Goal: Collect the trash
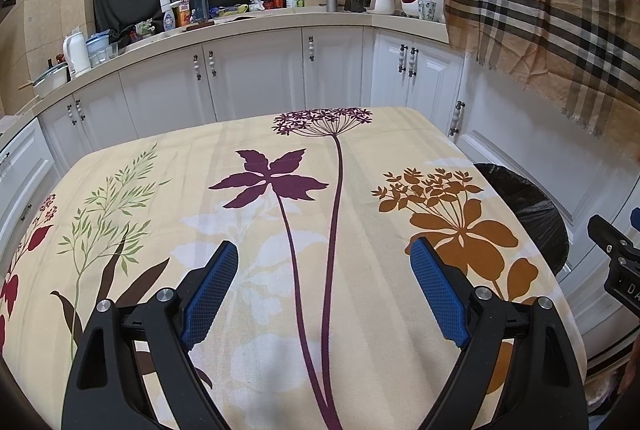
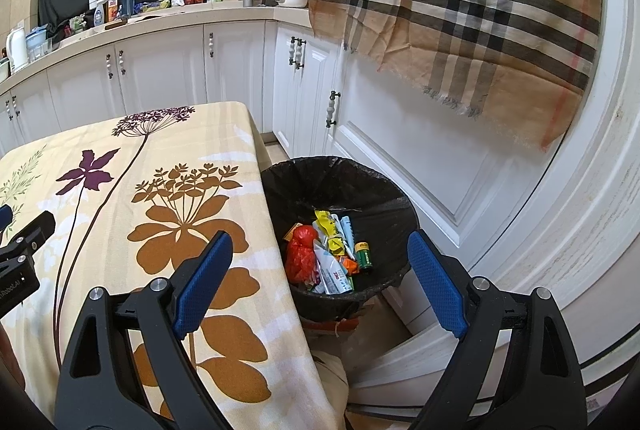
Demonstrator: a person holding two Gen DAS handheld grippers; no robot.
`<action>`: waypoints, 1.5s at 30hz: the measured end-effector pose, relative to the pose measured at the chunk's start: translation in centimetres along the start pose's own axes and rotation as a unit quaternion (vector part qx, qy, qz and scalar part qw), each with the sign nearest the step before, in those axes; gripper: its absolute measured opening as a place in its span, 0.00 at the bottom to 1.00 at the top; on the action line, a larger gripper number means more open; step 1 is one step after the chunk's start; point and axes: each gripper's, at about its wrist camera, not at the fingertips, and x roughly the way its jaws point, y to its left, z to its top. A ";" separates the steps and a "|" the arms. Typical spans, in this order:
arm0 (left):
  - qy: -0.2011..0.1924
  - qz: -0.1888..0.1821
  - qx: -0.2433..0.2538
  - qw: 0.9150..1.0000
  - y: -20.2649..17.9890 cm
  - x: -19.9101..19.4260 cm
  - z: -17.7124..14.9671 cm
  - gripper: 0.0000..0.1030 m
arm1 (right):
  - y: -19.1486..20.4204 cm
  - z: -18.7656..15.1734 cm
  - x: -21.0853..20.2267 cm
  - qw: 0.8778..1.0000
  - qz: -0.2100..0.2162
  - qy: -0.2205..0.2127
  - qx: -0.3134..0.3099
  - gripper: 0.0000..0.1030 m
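Observation:
A black-lined trash bin (image 2: 340,181) stands on the floor by the table's right edge; its rim also shows in the left wrist view as the bin (image 1: 532,205). Inside lie a red crumpled bag (image 2: 302,254), yellow and white wrappers (image 2: 334,234) and a green battery (image 2: 364,254). My right gripper (image 2: 320,254) hangs open above the bin and the table's edge, nothing between its blue pads. My left gripper (image 1: 324,262) stands open over the flowered tablecloth (image 1: 280,230), holding nothing. No loose trash lies on the cloth.
White cabinets (image 1: 248,69) with a cluttered counter (image 1: 240,17) run along the back. A plaid cloth (image 2: 460,9) hangs at the upper right over a white door (image 2: 420,149). The other gripper's black body shows at the right edge (image 1: 616,262) and at the left edge (image 2: 20,254).

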 end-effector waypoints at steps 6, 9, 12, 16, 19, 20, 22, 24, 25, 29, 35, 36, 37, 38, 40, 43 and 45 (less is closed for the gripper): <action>0.001 0.023 -0.006 1.000 2.7 0.3 -0.5 0.83 | 1.7 0.8 0.9 1.000 0.014 0.004 -0.014 0.84; 0.005 0.041 -0.012 0.999 4.2 0.9 -0.3 0.83 | 3.3 1.5 1.7 0.999 0.029 0.007 -0.027 0.84; 0.012 0.062 -0.021 0.998 6.2 1.8 0.1 0.83 | 5.4 2.4 2.8 0.998 0.047 0.012 -0.041 0.84; 0.023 0.096 -0.032 0.995 9.5 3.1 0.4 0.83 | 8.8 3.6 4.7 0.995 0.079 0.024 -0.058 0.84; 0.030 0.120 -0.044 0.991 11.7 4.2 0.7 0.83 | 12.4 4.6 6.4 0.991 0.105 0.031 -0.077 0.84; 0.032 0.128 -0.048 0.990 12.4 4.7 0.9 0.83 | 13.3 4.9 6.8 0.990 0.111 0.033 -0.082 0.84; 0.039 0.142 -0.057 0.987 14.4 5.4 1.0 0.83 | 15.7 5.5 7.9 0.987 0.127 0.039 -0.090 0.84; 0.049 0.151 -0.064 0.985 15.9 6.1 1.2 0.83 | 17.7 6.1 8.8 0.984 0.143 0.045 -0.095 0.86; 0.053 0.153 -0.068 0.984 16.5 6.4 1.2 0.83 | 18.8 6.5 9.3 0.983 0.150 0.049 -0.099 0.87; 0.066 0.177 -0.077 0.979 19.4 7.2 1.2 0.83 | 22.7 7.4 11.0 0.978 0.171 0.058 -0.109 0.88; 0.103 0.163 -0.116 0.974 22.8 8.5 1.2 0.83 | 28.2 8.2 13.1 0.969 0.203 0.086 -0.113 0.90; 0.117 0.167 -0.116 0.972 23.3 8.9 1.1 0.83 | 29.0 8.3 13.4 0.967 0.208 0.091 -0.114 0.91; 0.125 0.168 -0.115 0.971 23.5 9.2 1.0 0.83 | 29.8 8.3 13.6 0.966 0.213 0.094 -0.115 0.91; 0.132 0.167 -0.118 0.970 23.9 9.4 0.9 0.83 | 30.6 8.3 13.9 0.964 0.215 0.100 -0.117 0.91; 0.133 0.154 -0.131 0.970 24.5 9.4 0.8 0.83 | 31.9 8.3 14.3 0.963 0.218 0.107 -0.118 0.92; 0.138 0.154 -0.128 0.970 24.8 9.7 0.8 0.89 | 33.8 8.2 14.9 0.963 0.214 0.120 -0.113 0.94; 0.141 0.156 -0.132 0.969 24.9 9.8 0.8 0.92 | 34.7 8.1 15.2 0.962 0.215 0.127 -0.108 0.95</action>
